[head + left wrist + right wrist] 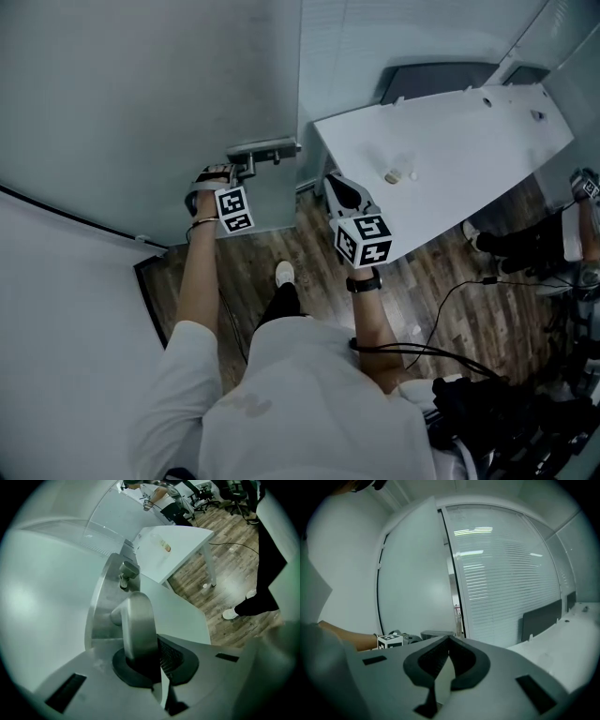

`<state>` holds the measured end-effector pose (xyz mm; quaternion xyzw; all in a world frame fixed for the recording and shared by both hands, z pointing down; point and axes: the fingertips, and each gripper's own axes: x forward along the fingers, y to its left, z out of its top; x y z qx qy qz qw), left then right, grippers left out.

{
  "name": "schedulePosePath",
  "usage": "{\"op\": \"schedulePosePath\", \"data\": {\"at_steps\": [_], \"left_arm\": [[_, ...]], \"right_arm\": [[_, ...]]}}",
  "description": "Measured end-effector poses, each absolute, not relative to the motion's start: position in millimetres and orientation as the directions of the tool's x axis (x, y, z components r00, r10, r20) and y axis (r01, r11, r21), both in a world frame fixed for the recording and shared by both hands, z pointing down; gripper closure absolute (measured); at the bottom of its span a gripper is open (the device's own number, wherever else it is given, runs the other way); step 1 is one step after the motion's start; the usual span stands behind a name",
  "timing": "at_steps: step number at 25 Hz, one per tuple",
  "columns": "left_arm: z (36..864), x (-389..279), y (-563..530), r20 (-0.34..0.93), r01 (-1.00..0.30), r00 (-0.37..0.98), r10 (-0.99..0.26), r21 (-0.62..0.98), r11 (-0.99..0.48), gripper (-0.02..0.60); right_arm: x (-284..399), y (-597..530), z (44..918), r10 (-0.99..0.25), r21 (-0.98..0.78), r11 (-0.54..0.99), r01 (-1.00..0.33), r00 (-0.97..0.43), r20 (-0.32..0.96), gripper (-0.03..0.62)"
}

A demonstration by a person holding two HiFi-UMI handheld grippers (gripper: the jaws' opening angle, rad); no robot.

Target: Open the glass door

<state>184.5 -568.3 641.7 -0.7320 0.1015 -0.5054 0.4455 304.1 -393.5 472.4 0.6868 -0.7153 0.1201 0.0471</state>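
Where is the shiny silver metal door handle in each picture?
Head view: silver metal door handle upper middle, at the left gripper.
Left gripper view: the handle at centre, gripped between the jaws.
Right gripper view: the handle small, just above the jaws, left of centre.
Shared landmark: the white table.

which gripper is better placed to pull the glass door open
Left. The left gripper is shut on the door handle, so it can probably pull straight away. The right gripper is shut on nothing, held beside the white table.
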Motion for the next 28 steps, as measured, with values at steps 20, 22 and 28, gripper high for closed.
{"op": "schedulePosePath", "data": {"at_steps": [20,22,28], "left_arm": [[646,104,-417,0.647,0.421,0.591,-0.482,-0.757,-0.500,0.578],[649,95,-405,0.648,0.432,0.600,-0.470,-0.756,-0.491,0.578],[644,76,-380,0.648,0.456,0.622,-0.440,-0.756,-0.470,0.578]], "right_arm": [[244,-269,487,-0.965,-0.141,0.081,-0.987,-0.113,0.236,0.592],[236,-264,487,-0.967,-0.141,0.086,-0.986,-0.117,0.228,0.592],[215,-254,478,-0.973,-0.150,0.074,-0.986,-0.104,0.205,0.592]]}}
